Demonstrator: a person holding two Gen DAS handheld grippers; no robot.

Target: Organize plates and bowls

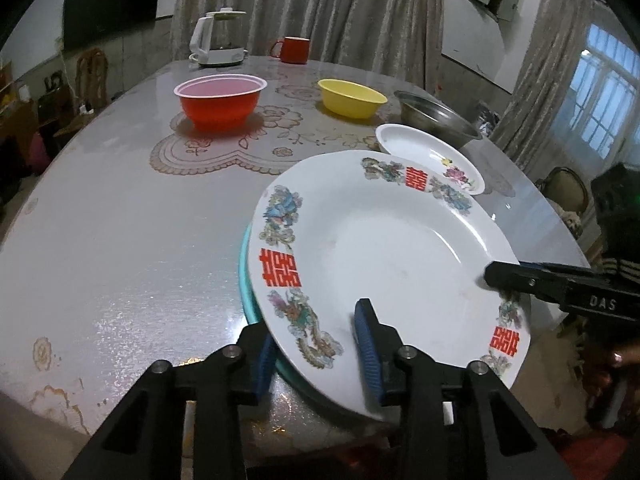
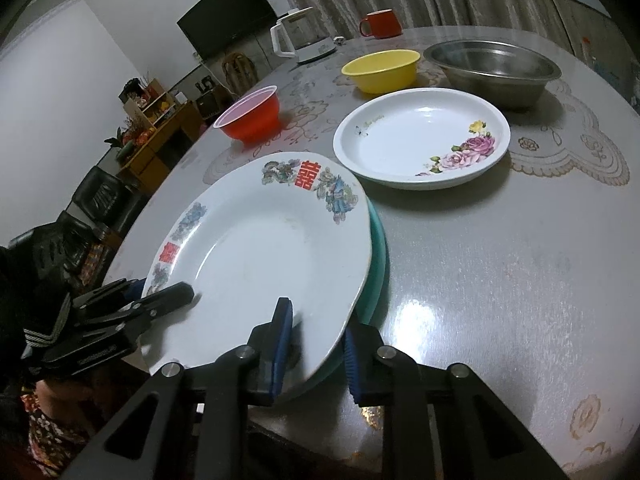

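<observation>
A white plate (image 1: 380, 248) (image 2: 260, 248) with red characters and dragon prints lies on a teal plate (image 1: 245, 276) (image 2: 378, 256) at the table's near edge. My left gripper (image 1: 316, 354) is shut on its near-left rim, one blue pad on top and the other under the teal rim. My right gripper (image 2: 316, 354) clamps the opposite rim the same way. Each gripper shows in the other's view, the right gripper (image 1: 496, 278) and the left gripper (image 2: 160, 290). Farther back stand a flowered white plate (image 2: 420, 140), a red bowl (image 1: 220, 100), a yellow bowl (image 1: 352, 98) and a steel bowl (image 2: 492, 68).
A white kettle (image 1: 218, 40) and a red mug (image 1: 294, 50) stand at the far edge of the round table (image 1: 120, 220). A lace mat lies under the bowls. Chairs and a shelf stand around the table. A person's patterned sleeve shows at the lower left of the right wrist view.
</observation>
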